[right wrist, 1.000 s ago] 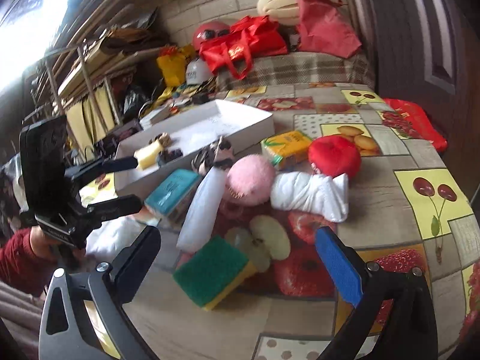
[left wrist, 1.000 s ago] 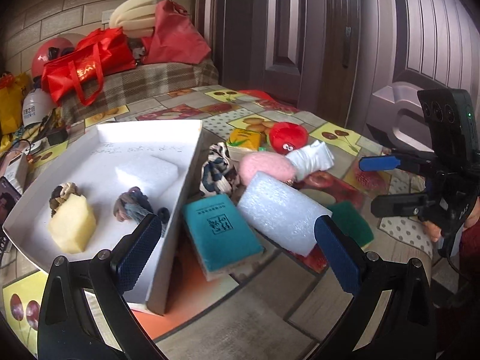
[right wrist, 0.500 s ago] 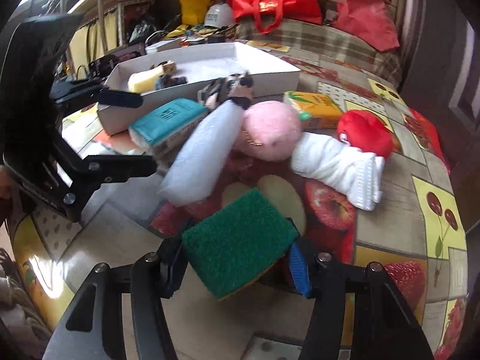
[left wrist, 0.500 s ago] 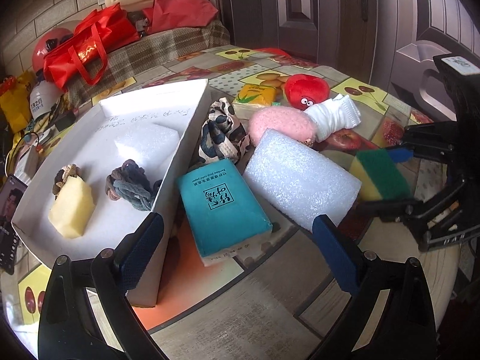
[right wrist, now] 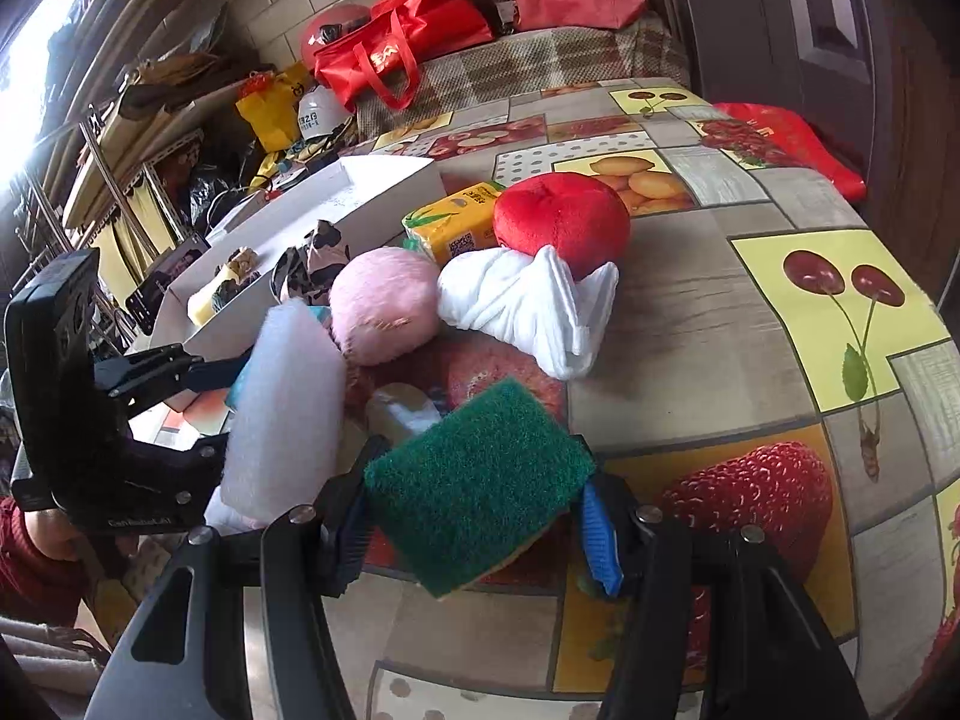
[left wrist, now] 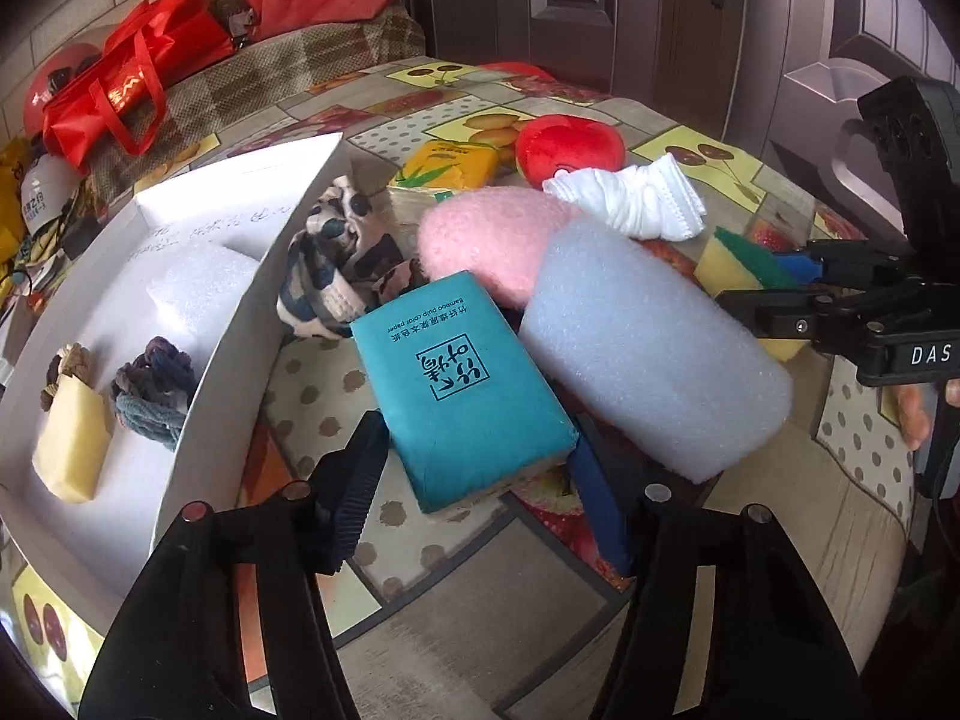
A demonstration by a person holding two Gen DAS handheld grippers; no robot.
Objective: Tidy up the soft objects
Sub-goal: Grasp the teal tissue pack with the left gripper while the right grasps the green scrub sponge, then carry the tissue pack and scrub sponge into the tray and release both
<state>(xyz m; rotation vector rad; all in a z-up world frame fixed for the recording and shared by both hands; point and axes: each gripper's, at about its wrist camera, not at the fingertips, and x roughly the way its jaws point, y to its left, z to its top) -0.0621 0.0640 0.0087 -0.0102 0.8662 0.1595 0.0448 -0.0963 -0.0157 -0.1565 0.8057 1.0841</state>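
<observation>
My left gripper (left wrist: 480, 486) is shut on the teal tissue pack (left wrist: 459, 384), beside the white box (left wrist: 240, 324). My right gripper (right wrist: 474, 516) is shut on the green and yellow sponge (right wrist: 474, 480) and holds it above the table; the sponge also shows in the left wrist view (left wrist: 741, 258). A white foam roll (left wrist: 648, 342), a pink puff (left wrist: 486, 240), a white sock (left wrist: 636, 204), a red plush (left wrist: 567, 144), a yellow tissue pack (left wrist: 450, 165) and a patterned cloth (left wrist: 336, 264) lie on the table. The box holds a yellow sponge (left wrist: 69, 444), scrunchies (left wrist: 150, 390) and white foam (left wrist: 198, 282).
A plaid bench (left wrist: 288, 66) behind the table carries red bags (left wrist: 126, 78), a helmet (left wrist: 54, 78) and cushions. A dark door (left wrist: 600, 12) stands at the back right. A cluttered shelf (right wrist: 120, 138) stands to the left in the right wrist view.
My left gripper moved forward and closed on the teal tissue pack. My right gripper closed on the green sponge and lifted it off the table.
</observation>
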